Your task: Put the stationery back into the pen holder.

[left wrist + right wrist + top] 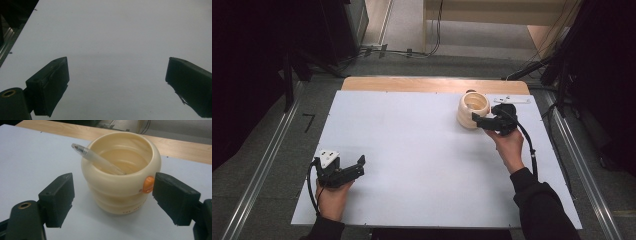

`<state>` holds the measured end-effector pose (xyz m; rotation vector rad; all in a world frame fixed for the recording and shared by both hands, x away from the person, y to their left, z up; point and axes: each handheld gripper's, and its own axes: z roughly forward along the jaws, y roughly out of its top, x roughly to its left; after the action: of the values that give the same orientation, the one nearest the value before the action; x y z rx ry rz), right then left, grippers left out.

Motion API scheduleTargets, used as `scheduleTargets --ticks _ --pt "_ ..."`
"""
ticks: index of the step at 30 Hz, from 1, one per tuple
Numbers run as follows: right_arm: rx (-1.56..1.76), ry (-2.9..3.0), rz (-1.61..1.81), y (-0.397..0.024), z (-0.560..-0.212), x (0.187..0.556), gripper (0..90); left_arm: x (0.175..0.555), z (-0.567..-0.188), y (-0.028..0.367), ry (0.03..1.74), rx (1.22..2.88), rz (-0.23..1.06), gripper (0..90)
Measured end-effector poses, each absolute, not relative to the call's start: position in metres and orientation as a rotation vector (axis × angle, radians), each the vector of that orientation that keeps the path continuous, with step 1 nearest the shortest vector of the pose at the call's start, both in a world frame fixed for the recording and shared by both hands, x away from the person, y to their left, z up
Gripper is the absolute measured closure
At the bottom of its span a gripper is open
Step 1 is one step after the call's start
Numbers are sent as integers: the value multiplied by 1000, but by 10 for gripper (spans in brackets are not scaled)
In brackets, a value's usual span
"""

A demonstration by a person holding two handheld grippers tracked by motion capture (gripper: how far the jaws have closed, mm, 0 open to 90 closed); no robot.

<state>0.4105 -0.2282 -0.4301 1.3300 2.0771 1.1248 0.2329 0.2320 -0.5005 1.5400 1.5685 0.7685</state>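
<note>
Cream-coloured and ribbed, the pot [121,173] is seen standing upright at the far right of the white table [412,150], just short of the bare wooden strip along the far edge. It is faced closely by the right gripper [482,121], whose jaws are spread wide to either side of the pot's body; the pads are not seen pressing on it, although one pad stands very close to a small orange tab on the wall. A clear pen [96,158] is leaned inside the pot, its long axis tilted and its cap raised over the rim. The left gripper [354,169] is held far off at the near left, jaws wide with nothing between them, so the right hand is much the nearer. The pen's lower end is hidden inside the pot, and the print near the base cannot be read.
</note>
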Motion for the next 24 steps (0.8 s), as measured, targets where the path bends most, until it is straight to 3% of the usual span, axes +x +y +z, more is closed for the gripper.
scheduleTargets --ticks 24 --pt "1327 2123 1115 -234 -452 374 151 233 -500 232 1571 1544 766 58"
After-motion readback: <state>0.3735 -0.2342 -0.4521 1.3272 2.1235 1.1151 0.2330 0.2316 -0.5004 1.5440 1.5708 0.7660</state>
